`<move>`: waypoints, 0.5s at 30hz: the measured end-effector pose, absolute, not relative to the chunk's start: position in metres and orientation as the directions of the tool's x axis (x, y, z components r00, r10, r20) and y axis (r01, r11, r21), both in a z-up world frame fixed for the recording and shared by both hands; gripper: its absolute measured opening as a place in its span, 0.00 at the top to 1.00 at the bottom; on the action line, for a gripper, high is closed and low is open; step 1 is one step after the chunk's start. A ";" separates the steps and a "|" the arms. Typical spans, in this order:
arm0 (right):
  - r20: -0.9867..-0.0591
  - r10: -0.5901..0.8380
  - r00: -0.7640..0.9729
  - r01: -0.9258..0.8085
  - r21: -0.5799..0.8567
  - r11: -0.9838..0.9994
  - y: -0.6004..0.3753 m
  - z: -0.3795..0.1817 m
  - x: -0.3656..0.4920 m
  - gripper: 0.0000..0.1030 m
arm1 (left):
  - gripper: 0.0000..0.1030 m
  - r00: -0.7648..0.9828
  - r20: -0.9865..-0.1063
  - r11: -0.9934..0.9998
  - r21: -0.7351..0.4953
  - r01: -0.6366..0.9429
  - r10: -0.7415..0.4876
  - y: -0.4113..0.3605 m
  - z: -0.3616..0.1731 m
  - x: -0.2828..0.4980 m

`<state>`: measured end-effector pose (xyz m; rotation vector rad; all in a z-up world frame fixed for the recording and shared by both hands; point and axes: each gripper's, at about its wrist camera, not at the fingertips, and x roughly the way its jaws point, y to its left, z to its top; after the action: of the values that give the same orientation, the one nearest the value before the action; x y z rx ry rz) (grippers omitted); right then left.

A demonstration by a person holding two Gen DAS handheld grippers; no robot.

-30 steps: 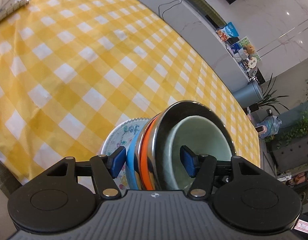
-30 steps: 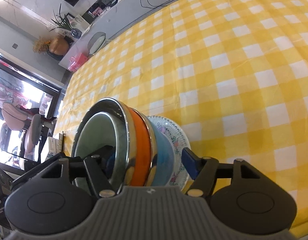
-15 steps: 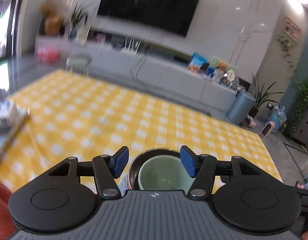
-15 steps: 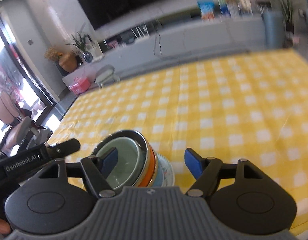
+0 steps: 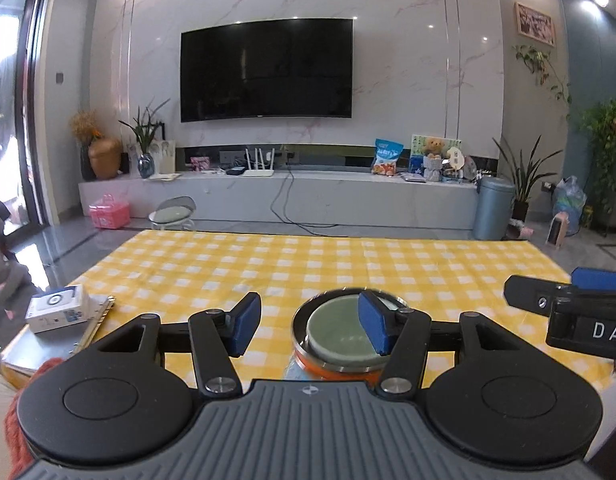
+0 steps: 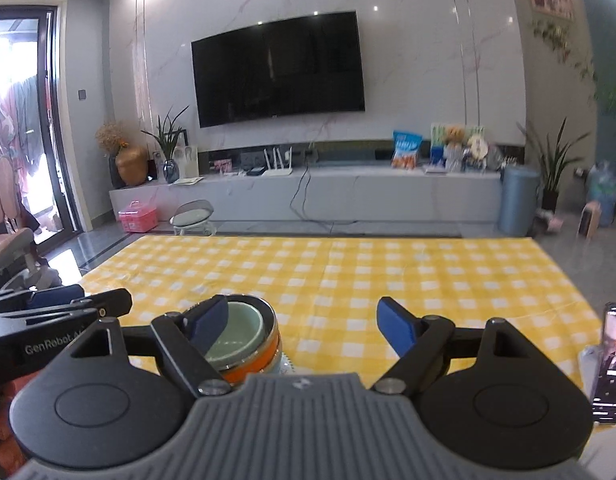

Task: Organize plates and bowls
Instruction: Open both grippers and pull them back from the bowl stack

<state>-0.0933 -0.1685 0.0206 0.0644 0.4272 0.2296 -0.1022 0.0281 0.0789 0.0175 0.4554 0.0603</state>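
**Nested stack sits low between both claws, neither gripping**

The pale green ceramic bowl sits nested inside a shiny steel bowl, which sits in an orange bowl w/ a light blue piece and a patterned plate edge just showing beneath. Stack is upright, round, so no long axis to line up with; it rests on the yellow-and-white check worktop, near edge.

Relative to the stack: left claw is above and behind it, offset to the stack's left; one blue pad crosses in front of the green bowl in that view, the other is well clear, nothing pinched. Jaws closing slightly, no contact visible. Right claw is likewise above and behind, offset to the stack's right; jaws opening, stack only overlaps its left pad, not held.

Both look about equally near. Judgement: stacking looks done; any next grasp needs a claw dropped down and centred on the rim.

Left of the stack, further off: small white box. Right of it: a phone propped at the worktop edge.
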 end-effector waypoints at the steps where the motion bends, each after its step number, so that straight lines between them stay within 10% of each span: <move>1: -0.393 0.223 0.892 -0.203 0.093 0.975 -0.167 0.018 -0.099 0.22 | 0.36 0.899 -0.432 0.998 0.038 -0.058 0.069 0.027 0.077 -0.107; 15: -0.484 0.179 0.856 -0.166 0.069 0.984 -0.162 -0.019 -0.108 0.16 | 0.31 0.826 -0.558 0.996 0.083 -0.033 0.074 0.013 0.042 -0.103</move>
<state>-0.1082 -0.1617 -0.0191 0.0250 0.5113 0.1812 -0.1035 0.0134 0.0420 0.0706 0.5959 0.0567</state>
